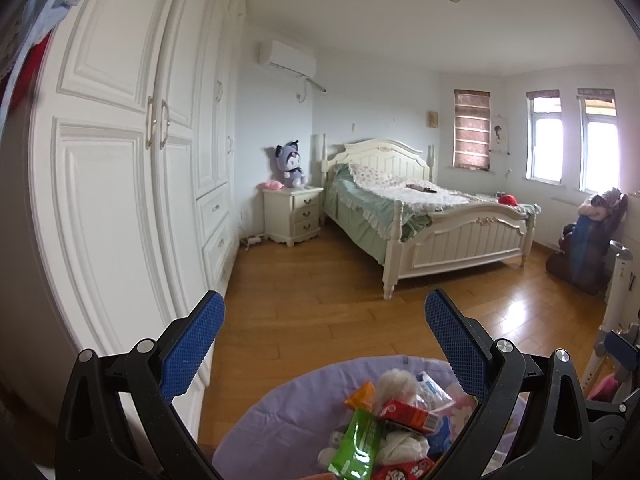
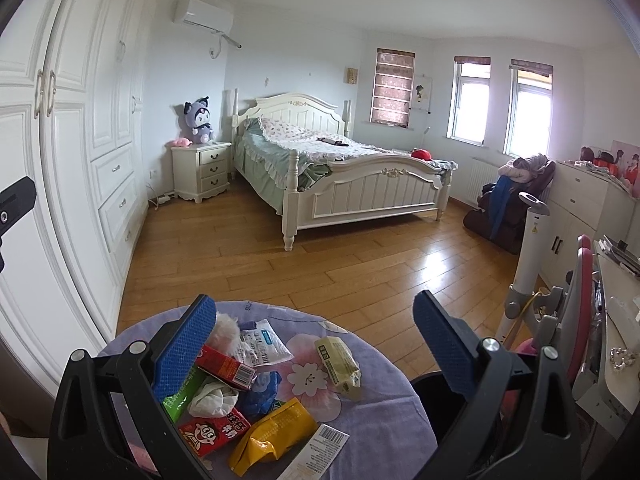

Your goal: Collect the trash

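Note:
A round table under a lilac flowered cloth (image 2: 384,404) carries a heap of trash. In the right wrist view I see a red carton (image 2: 226,366), a green wrapper (image 2: 182,396), a crumpled white tissue (image 2: 212,398), a yellow packet (image 2: 276,434), a pale yellow wrapper (image 2: 340,364) and a clear plastic bag (image 2: 262,344). My right gripper (image 2: 314,316) hangs open above the pile, holding nothing. My left gripper (image 1: 324,316) is also open and empty over the same cloth (image 1: 272,420), with the green wrapper (image 1: 356,444) and red carton (image 1: 408,414) below it.
White wardrobe doors (image 1: 120,160) stand close on the left. A dark bin (image 2: 436,400) sits under the table's right edge. A white desk (image 2: 616,320) and pink chair (image 2: 580,272) crowd the right. Wooden floor (image 2: 320,260) stretches to the bed (image 2: 352,184).

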The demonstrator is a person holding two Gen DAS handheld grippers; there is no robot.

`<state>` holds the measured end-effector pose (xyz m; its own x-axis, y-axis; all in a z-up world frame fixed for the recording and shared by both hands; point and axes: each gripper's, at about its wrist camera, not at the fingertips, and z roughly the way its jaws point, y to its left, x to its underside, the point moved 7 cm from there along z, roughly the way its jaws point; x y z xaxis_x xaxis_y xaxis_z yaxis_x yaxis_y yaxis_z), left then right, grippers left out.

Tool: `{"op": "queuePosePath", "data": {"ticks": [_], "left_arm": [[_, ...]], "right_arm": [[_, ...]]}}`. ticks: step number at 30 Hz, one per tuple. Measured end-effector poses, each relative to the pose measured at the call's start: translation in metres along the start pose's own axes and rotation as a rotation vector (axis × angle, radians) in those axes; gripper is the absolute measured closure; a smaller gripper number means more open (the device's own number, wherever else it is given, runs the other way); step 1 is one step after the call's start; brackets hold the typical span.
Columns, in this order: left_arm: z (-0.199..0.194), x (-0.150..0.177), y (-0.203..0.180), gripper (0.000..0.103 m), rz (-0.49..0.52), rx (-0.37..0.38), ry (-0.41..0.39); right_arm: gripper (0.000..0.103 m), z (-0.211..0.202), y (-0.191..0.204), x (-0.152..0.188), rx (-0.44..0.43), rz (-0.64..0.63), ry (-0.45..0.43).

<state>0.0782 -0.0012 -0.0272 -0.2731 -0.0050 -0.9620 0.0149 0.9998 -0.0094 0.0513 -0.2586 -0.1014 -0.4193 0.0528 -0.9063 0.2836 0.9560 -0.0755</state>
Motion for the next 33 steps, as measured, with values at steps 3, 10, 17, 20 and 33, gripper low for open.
{"op": "queuePosePath", "data": {"ticks": [3, 10, 17, 20, 33], "left_arm": [[0.000, 0.000, 0.000, 0.004, 0.000, 0.000, -0.001], [0.001, 0.003, 0.000, 0.004, 0.000, 0.000, 0.001], [0.010, 0.014, 0.003, 0.004, 0.012, 0.001, 0.027], [0.016, 0.024, 0.006, 0.004, 0.013, 0.010, 0.052], [0.044, 0.162, 0.015, 0.004, 0.121, 0.259, 0.304]], "right_arm": [[0.005, 0.000, 0.000, 0.000, 0.001, -0.001, 0.001], [0.005, 0.003, -0.001, 0.007, 0.009, -0.001, 0.017], [0.005, 0.014, -0.011, 0.030, 0.031, -0.006, 0.077], [0.005, 0.024, -0.019, 0.049, 0.036, 0.002, 0.134], [0.005, 0.071, -0.039, 0.192, 0.004, 0.173, 0.534]]}}
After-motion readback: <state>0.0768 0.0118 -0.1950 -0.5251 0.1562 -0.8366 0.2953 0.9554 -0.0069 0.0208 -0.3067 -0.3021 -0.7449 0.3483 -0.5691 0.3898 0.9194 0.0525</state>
